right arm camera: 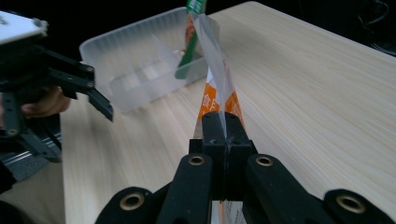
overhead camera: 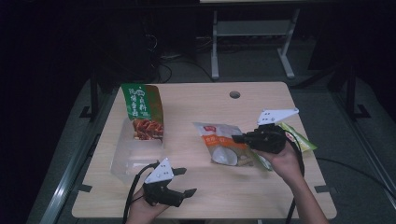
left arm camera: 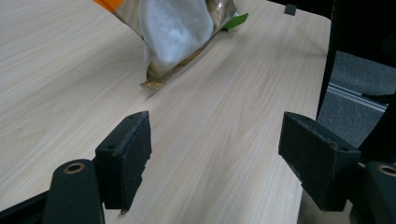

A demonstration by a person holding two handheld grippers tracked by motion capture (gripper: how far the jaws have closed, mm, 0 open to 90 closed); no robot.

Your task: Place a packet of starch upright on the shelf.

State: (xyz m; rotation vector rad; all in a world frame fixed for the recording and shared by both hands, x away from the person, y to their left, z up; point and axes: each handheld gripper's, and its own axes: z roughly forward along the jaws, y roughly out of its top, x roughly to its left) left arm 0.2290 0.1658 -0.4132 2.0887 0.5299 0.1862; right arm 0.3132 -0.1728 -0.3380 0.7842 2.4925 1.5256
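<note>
An orange and white snack bag (overhead camera: 223, 145) hangs tilted just above the middle of the table, and my right gripper (overhead camera: 236, 138) is shut on its right edge. In the right gripper view the two jaws press together on the bag's thin edge (right arm camera: 219, 100), with the right gripper (right arm camera: 225, 122) pointing toward the bin. My left gripper (overhead camera: 186, 181) rests near the front edge, open and holding nothing. Along its jaws, my left gripper (left arm camera: 217, 128) looks at bare wood, with the bag's lower corner (left arm camera: 177, 32) farther off. The left gripper (right arm camera: 100, 100) also shows at the left of the right gripper view.
A clear plastic bin (overhead camera: 122, 161) sits at the table's left, with a green snack bag (overhead camera: 144, 109) standing at its far end. A yellow-green bag (overhead camera: 301, 139) lies under the right hand. A cable hole (overhead camera: 235, 94) is at the back.
</note>
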